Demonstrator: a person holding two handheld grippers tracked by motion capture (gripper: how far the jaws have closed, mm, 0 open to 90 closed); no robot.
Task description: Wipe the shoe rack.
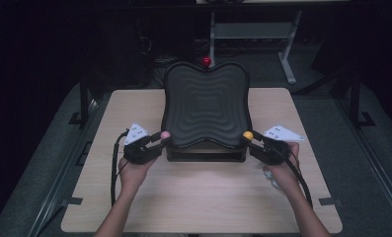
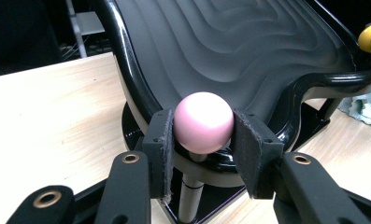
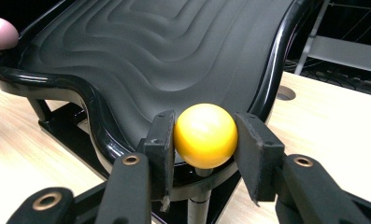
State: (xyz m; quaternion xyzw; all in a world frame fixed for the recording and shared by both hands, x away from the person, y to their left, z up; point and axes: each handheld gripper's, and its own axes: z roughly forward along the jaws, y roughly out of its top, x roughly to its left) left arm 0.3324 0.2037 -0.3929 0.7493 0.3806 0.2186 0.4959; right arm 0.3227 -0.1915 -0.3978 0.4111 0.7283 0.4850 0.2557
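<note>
Black jaws of the left gripper (image 2: 203, 135) are clamped on a pink ball (image 2: 203, 122) that tops a short post at the near left corner of the rippled black tray (image 1: 206, 106), and the right gripper (image 3: 205, 137) grips a yellow ball (image 3: 205, 135) the same way at the near right corner. Both hands rest low on the wooden table (image 1: 203, 197), with a red ball (image 1: 206, 61) at the tray's far edge.

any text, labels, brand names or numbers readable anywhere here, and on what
None can be read.
The black tray, pink ball, yellow ball and table carry no print.
The grey plates on the grippers show only small dark dots, no letters.
</note>
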